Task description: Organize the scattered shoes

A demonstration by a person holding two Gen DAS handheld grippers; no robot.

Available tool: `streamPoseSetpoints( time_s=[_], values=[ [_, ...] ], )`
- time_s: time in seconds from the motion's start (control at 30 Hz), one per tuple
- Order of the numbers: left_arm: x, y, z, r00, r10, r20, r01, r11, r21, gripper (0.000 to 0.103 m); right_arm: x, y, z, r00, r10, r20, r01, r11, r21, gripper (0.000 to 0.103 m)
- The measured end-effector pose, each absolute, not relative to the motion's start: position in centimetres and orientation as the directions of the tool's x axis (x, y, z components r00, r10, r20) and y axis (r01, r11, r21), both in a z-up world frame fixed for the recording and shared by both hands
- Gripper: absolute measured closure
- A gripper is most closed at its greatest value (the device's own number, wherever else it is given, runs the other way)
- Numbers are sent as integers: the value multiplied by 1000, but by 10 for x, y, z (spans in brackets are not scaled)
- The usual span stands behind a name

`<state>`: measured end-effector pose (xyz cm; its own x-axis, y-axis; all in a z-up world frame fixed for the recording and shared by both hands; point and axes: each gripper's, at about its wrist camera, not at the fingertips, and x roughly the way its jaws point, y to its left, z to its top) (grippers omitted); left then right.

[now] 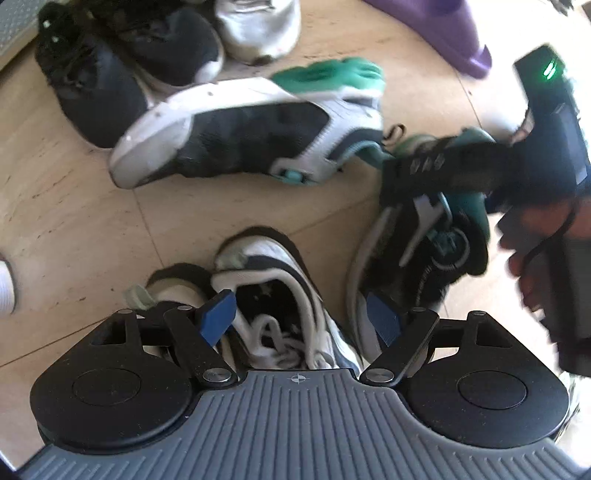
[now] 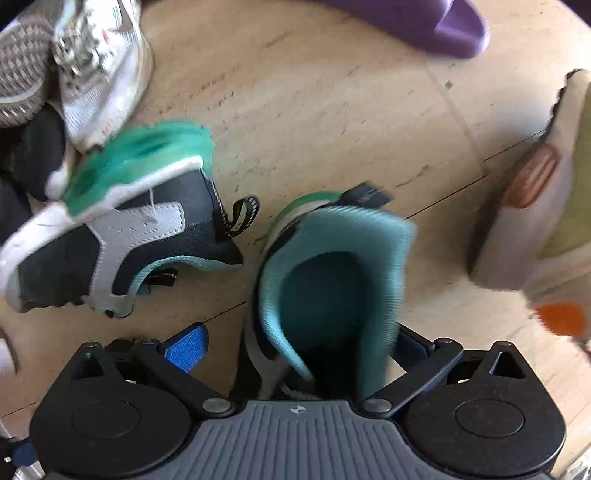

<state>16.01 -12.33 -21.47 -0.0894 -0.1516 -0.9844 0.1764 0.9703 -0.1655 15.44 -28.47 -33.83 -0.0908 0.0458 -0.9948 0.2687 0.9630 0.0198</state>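
a pair is being matched on the tiled floor point(image 2: 332, 110): the step in hand looks like bringing the second teal-lined sneaker to its partner, judging by how both lie.

nearest the lens, the left gripper point(image 1: 301, 319) points down with its blue pads spread wide and gripping nothing; a white-and-navy sneaker point(image 1: 273, 306) with loose white laces sits upright between them, neither pad pressing on it. a second shoe of similar make lies just beside it, partly hidden.

the right gripper point(image 2: 295, 343) hangs over the upright teal-lined sneaker point(image 2: 332, 280), its collar mouth facing the camera. one blue pad stands clear to the left of the shoe; the other finger is hidden behind the collar's far side, so whether the shoe is clamped cannot be told. in the left view a hand point(image 1: 532, 254) carries this tool above the same shoe.

beyond, the matching sneaker point(image 2: 122, 236) lies on its side, green sole point(image 2: 140, 155) turned up, near but not touching the upright one. the next move likely calls for righting it and setting the two side by side.

farther off sit black sneakers point(image 1: 110, 62), a white trainer point(image 2: 99, 62) and a purple slide point(image 2: 436, 26).
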Motion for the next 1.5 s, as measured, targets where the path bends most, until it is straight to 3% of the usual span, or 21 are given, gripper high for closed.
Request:
streamPoseSetpoints(
  time_s=[0.17,0.53,0.7,0.77,0.8,1.0,1.23,1.5],
  values=[
    [161,-112,-223,-107,-134,-985,144,978,-149,21,155,-274,-341,-101,-20,-995,161,986,-36,21],
    [157,-100,-208,-51,-119,-992,157,980,-126,21,124,-243,-312,-158,-15,-987,-70,998,-4,26],
    [148,-90,-208,-40,-90,-995,154,983,-96,21,126,-201,-312,-107,26,-994,-193,980,47,21],
    [145,-85,-209,-38,-74,-997,150,986,-79,21,131,-197,-307,-79,58,-995,-159,985,70,6],
    [145,-84,-209,-38,-71,-997,149,986,-76,21,135,-199,-305,-83,70,-994,-131,988,80,5],
    [149,-86,-209,7,-66,-998,201,978,-64,21,163,-226,-285,-45,122,-992,65,991,119,5],
    [178,-107,-201,238,32,-971,540,827,159,19,183,-253,-289,-6,167,-986,208,965,162,5],
    [197,-129,-246,204,65,-977,815,541,206,18,189,-271,-301,-26,245,-969,270,935,230,3]
  ],
)
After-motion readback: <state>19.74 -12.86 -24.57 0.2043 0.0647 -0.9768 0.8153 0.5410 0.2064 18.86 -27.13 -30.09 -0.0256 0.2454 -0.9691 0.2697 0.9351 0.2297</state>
